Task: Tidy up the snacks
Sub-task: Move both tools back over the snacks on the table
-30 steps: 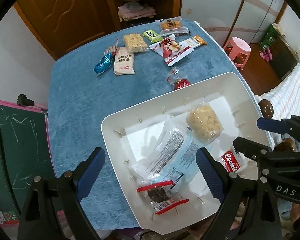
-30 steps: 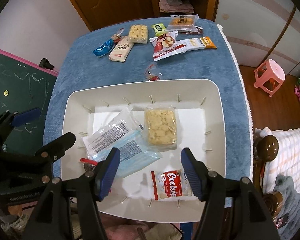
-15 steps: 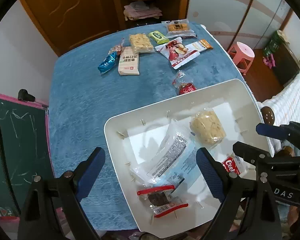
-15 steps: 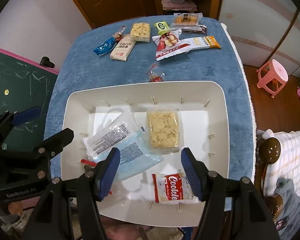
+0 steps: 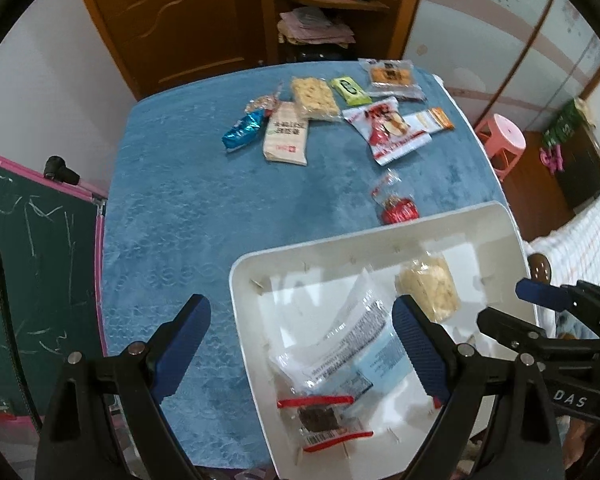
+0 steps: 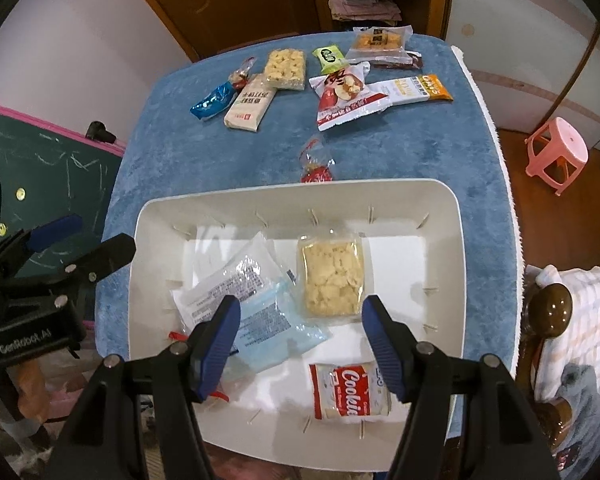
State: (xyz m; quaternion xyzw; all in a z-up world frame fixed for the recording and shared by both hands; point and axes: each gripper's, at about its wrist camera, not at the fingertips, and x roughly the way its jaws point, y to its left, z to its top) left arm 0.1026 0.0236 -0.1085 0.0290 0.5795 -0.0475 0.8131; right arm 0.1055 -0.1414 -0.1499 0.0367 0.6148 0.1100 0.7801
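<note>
Blue table (image 6: 420, 152): snack packets far, white tray (image 6: 456, 216) near; left gripper (image 5: 300, 344) and right gripper (image 6: 296, 340) above, both wide, empty.

bare blue tablecloth (image 5: 188, 216) mid-table, snack packets (image 6: 332, 80) beyond

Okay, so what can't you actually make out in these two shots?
- Red-sealed packet: right wrist view, mostly hidden behind the right tongs.
- Cookie pack: absent from the left wrist view, behind the left tongs.
- Tray near rim: cut off by both views' tongs.
</note>
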